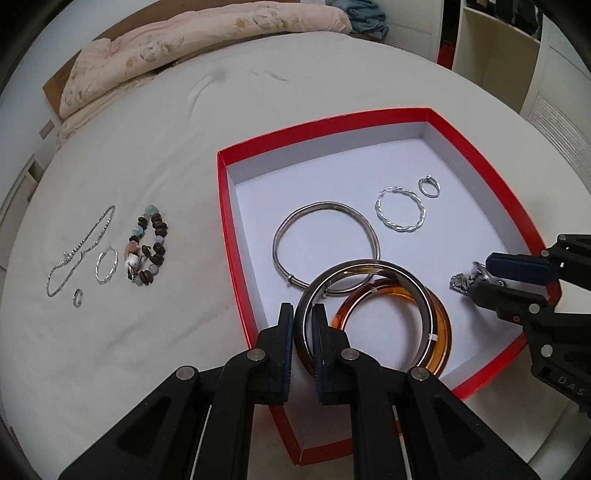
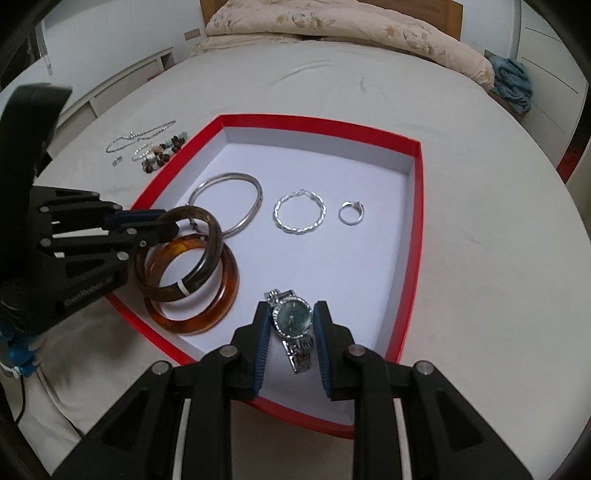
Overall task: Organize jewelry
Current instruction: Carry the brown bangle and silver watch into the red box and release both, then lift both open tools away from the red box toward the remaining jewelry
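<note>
A red box [image 1: 236,258] [image 2: 417,236] with a white floor lies on the bed. My left gripper [image 1: 302,314] [image 2: 168,225] is shut on a dark brown bangle [image 1: 417,284] [image 2: 207,258], held tilted over an amber bangle [image 1: 443,325] [image 2: 229,295] in the box. My right gripper [image 2: 291,314] [image 1: 476,278] is shut on a silver watch with a green dial [image 2: 292,318] [image 1: 460,284], low over the box floor. A silver bangle [image 1: 325,210] [image 2: 255,199], a twisted silver hoop [image 1: 400,214] [image 2: 299,212] and a ring [image 1: 429,186] [image 2: 351,213] lie in the box.
Left of the box on the white sheet [image 1: 147,147] lie a silver chain [image 1: 81,251] [image 2: 140,138], a bead bracelet [image 1: 147,251] [image 2: 162,153], a twisted hoop [image 1: 107,264] and a small ring [image 1: 77,297] [image 2: 117,160]. A folded quilt [image 1: 207,33] [image 2: 332,26] lies at the far edge.
</note>
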The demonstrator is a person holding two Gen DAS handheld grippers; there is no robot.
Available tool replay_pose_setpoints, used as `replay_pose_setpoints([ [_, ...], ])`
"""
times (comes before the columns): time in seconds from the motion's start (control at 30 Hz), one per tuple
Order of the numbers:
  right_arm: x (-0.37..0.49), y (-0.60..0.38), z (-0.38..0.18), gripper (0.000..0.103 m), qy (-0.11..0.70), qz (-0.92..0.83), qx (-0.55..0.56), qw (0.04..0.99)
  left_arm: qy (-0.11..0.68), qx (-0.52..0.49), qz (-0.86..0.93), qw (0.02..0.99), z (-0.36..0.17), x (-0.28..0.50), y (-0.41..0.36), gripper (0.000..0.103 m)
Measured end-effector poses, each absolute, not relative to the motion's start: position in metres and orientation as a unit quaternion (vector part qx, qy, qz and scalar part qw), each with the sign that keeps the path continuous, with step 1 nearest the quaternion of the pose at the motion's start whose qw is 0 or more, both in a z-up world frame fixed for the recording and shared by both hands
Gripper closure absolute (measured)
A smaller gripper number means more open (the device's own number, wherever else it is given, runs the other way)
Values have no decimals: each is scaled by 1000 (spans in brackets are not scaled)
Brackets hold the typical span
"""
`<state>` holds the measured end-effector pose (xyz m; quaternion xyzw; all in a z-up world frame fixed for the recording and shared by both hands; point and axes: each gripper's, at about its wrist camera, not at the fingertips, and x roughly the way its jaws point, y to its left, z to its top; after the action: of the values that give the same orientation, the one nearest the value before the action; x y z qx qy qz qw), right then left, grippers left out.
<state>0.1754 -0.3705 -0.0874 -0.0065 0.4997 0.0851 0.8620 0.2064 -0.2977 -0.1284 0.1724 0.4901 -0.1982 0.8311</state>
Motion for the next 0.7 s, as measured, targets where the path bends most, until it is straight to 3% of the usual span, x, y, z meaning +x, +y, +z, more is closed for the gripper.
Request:
replay_pose_setpoints([
  [0.1,171,-374,-83,79,503,76,0,861,493,165,-206,829,-123,206,-298,89],
  [0.17,167,-375,-79,72,502,68,-3,862,490,162,-210,830,-118,201,-298,82],
  [0.23,163,-375,-73,71,500,62,1,864,483,160,-206,836,-110,197,-296,73],
  [0.43,139,-377,-39,71,480,43,13,876,465,142,-201,851,-69,181,-282,70],
  [0.7,92,-362,21,71,431,34,34,901,421,124,-180,880,-4,130,-240,55],
])
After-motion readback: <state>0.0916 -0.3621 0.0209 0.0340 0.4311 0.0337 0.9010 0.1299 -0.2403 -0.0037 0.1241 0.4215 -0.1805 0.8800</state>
